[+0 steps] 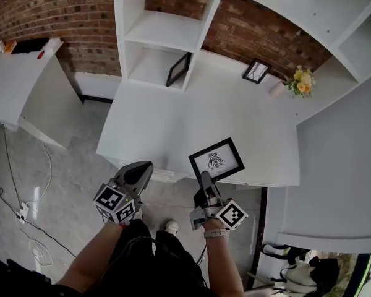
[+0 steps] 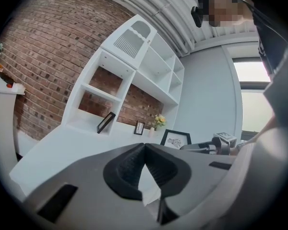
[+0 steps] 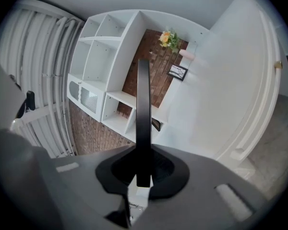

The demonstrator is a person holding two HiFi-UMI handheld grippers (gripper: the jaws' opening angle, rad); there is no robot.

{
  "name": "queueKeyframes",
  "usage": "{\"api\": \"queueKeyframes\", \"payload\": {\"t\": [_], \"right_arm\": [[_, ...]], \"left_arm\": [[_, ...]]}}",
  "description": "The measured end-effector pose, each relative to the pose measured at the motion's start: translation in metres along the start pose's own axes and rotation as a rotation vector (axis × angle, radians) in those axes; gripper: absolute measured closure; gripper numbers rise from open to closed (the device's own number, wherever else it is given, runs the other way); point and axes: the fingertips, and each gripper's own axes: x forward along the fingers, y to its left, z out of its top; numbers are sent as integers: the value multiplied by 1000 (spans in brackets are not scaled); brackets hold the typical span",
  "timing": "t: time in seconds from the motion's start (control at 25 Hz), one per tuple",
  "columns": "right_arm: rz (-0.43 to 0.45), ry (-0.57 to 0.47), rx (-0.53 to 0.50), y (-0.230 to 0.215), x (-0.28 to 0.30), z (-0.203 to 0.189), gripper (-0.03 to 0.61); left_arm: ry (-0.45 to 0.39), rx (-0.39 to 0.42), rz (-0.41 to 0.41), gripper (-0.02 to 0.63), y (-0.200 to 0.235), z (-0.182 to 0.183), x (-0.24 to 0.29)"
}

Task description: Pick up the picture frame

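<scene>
The picture frame point(image 1: 216, 159) was held by the right hand-held gripper point(image 1: 205, 179). Its jaws were squeezed onto the black edge of the frame at the near corner. The frame stuck out just ahead of that gripper, with its white picture side turned up, over the near edge of the white bench point(image 1: 161, 122). The left hand-held gripper point(image 1: 140, 171) was seen beside the right one, a little apart from the frame. Its jaws were pressed together and nothing was between them. Far ahead of both grippers, a white shelf point(image 1: 164, 30) was set against a brick wall point(image 1: 68, 11). A small dark frame point(image 1: 178, 70) was leaned inside the shelf. Another small frame point(image 1: 256, 71) and some yellow flowers point(image 1: 300, 82) were stood on the bench, far ahead of the right gripper.
</scene>
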Motion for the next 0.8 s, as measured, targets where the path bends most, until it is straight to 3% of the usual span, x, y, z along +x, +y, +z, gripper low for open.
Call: {"api": "queueKeyframes", "payload": {"t": [0.16, 0.36, 0.8], "right_arm": [[-6, -25, -78, 8, -8, 18, 545], [-82, -36, -189, -2, -22, 34, 545], [-79, -73, -389, 24, -23, 64, 545]], "left_arm": [[0, 12, -9, 612, -5, 9, 10], [-24, 30, -35, 612, -13, 25, 23], [-59, 39, -59, 612, -25, 51, 38]]}}
